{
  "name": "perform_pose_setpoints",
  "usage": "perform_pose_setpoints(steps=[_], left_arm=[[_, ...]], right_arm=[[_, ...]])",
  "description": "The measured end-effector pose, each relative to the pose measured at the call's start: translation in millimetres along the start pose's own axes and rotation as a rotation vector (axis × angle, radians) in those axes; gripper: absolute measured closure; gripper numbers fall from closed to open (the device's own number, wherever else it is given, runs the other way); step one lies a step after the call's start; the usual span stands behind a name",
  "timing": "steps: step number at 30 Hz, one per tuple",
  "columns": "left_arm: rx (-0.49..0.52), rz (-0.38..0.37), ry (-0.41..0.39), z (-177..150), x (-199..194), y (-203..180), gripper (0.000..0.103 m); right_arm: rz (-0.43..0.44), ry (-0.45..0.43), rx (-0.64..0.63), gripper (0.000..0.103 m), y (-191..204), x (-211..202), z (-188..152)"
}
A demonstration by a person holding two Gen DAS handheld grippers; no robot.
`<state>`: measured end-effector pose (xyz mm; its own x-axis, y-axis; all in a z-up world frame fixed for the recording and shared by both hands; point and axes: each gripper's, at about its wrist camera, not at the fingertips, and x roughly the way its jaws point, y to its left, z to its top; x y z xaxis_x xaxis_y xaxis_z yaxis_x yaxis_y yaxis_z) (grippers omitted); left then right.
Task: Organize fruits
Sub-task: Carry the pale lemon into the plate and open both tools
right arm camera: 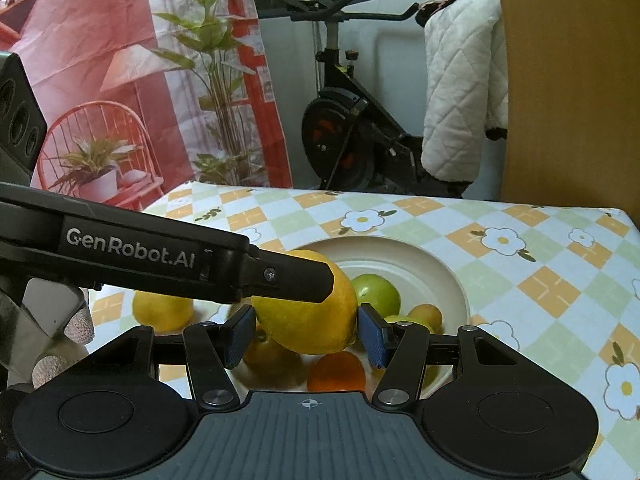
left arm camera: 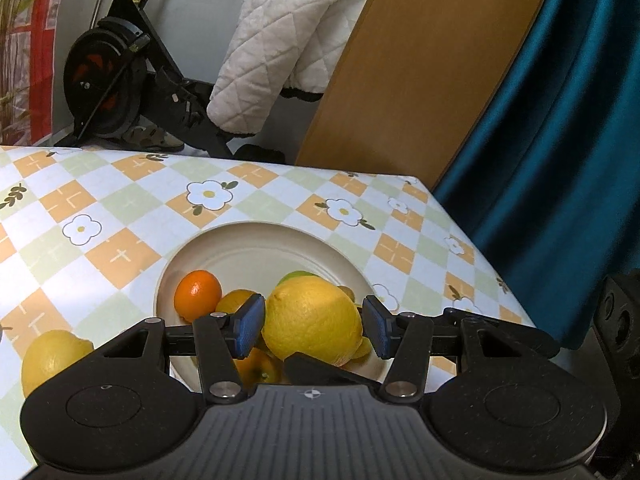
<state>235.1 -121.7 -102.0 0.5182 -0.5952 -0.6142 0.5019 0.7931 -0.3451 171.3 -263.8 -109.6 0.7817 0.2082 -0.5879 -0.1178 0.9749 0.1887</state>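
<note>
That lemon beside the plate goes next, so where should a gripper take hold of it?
Probably across the fat middle of the lemon, coming from above: it lies on its side on the tablecloth, its nub pointing toward the plate, so the tapered ends could slip.

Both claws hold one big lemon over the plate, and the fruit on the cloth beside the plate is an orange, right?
Not an orange: the left wrist view shows a second lemon on the cloth beside the plate. The left claw and right claw do hold one big lemon over it.
</note>
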Motion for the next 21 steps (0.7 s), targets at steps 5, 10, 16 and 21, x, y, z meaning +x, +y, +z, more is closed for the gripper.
perform_pose_setpoints(steps=[5,10,16,21], left_arm=[[0.012,0.016,0.011,0,9,1,0.047],[0.042,0.042,-0.005,2,12,-1,0.047],[0.021,0.047,-0.022,7,22,3,0.047],[0.007,0.037,-0.022,15,32,5,0.047]], right_arm=[[-0.003,0.023,-0.008,0.051,-4,11,0],[-0.013,0.022,-0.025,0.051,-4,17,2],[-0.048,0.015,-0.053,0.049,-3,29,7],[-0.077,0.007,-0.059,0.048,-9,37,12]])
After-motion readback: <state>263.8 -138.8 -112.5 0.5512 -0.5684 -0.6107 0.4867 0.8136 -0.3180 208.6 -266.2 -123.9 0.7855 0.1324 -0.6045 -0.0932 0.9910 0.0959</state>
